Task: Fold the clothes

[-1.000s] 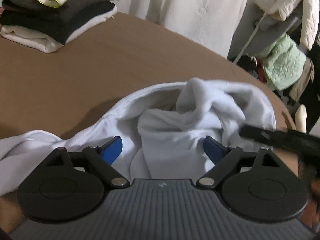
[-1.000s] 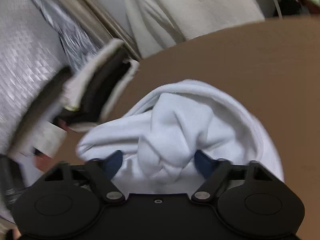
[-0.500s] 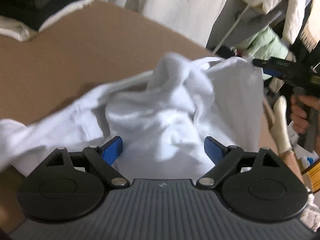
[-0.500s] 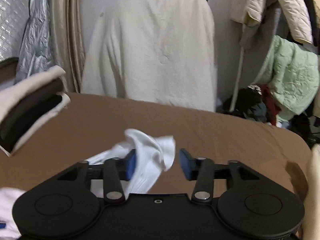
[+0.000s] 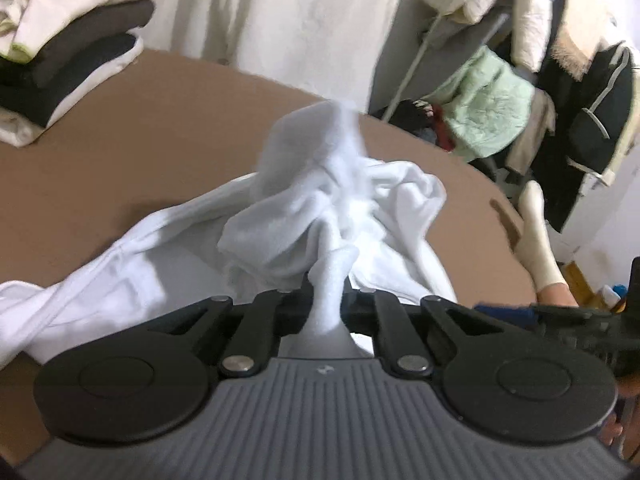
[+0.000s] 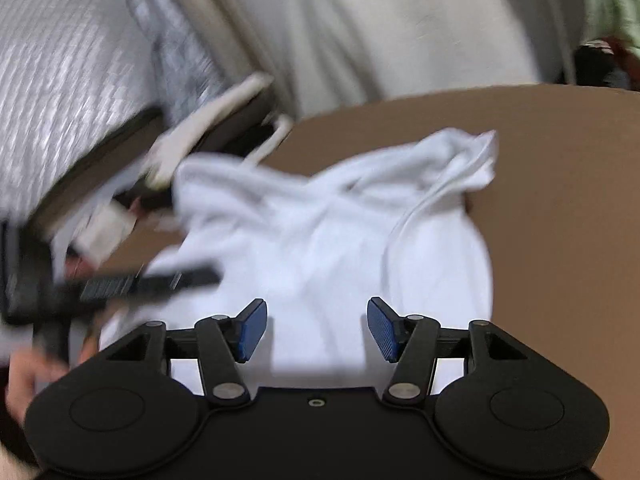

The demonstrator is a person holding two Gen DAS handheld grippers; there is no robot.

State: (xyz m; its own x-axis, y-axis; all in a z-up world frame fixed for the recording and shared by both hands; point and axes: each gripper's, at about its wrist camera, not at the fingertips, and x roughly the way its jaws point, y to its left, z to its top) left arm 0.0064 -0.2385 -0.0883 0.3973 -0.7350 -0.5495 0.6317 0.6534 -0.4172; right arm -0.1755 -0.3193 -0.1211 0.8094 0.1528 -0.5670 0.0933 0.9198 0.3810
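Garment check: white sweatshirt [image 5: 320,216] lies crumpled on the brown table [image 5: 132,148], bunched at table centre with one sleeve trailing toward 8 o'clock in my left wrist view. Left gripper [image 5: 326,296] is clamped on a pinched ridge of the sweatshirt, the fabric standing up between its closed fingers. Right gripper [image 6: 317,330] hovers over the sweatshirt body; its jaws have just been opening, blue pads [image 6: 252,330] apart with nothing pressed between them. Folded clothes stack [image 5: 68,52] sits at 10 o'clock.
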